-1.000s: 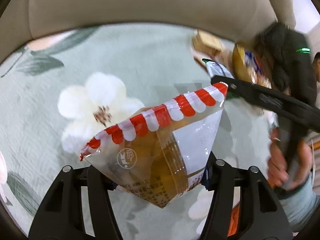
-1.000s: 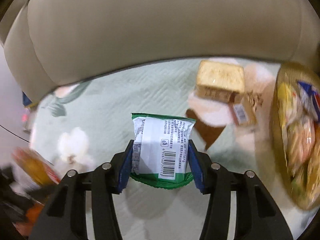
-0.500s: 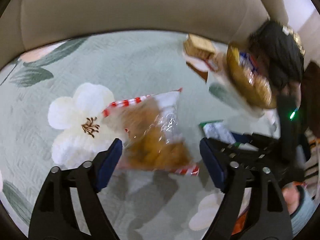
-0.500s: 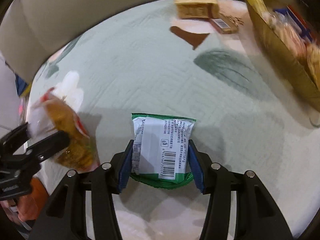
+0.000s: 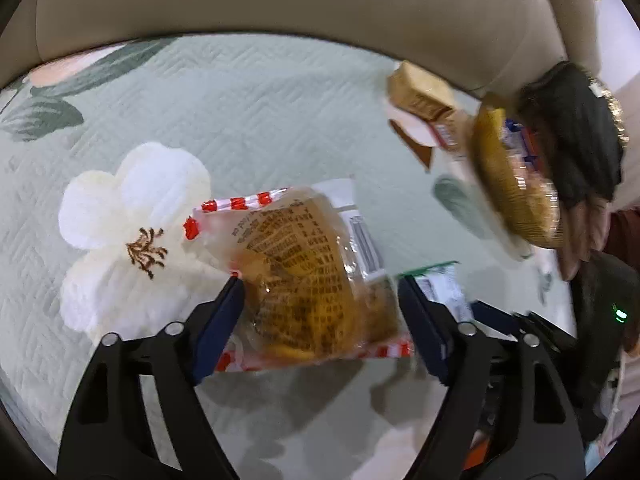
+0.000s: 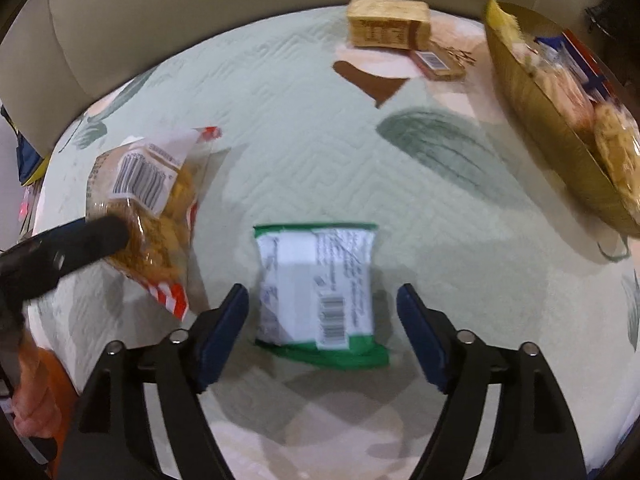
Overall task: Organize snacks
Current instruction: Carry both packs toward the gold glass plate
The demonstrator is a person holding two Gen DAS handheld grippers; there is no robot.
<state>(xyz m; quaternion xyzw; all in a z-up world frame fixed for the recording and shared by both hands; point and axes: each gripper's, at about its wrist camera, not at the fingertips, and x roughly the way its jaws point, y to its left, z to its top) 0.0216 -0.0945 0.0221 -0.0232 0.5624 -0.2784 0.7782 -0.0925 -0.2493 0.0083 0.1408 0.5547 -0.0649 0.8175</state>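
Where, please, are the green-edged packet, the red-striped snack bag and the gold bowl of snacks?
green-edged packet (image 6: 316,292): right wrist view, on its white printed face.
red-striped snack bag (image 5: 308,280): left wrist view, on its clear middle.
gold bowl (image 6: 548,120): right wrist view, on its outer wall.

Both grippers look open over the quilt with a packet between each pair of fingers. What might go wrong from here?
1. The green-edged packet lies loose between the right gripper fingers; closing off-centre may only pinch its seam.
2. The red-striped pastry bag bulges against the left gripper; squeezing could crush it.
3. The packets lie close together, so the grippers could collide.
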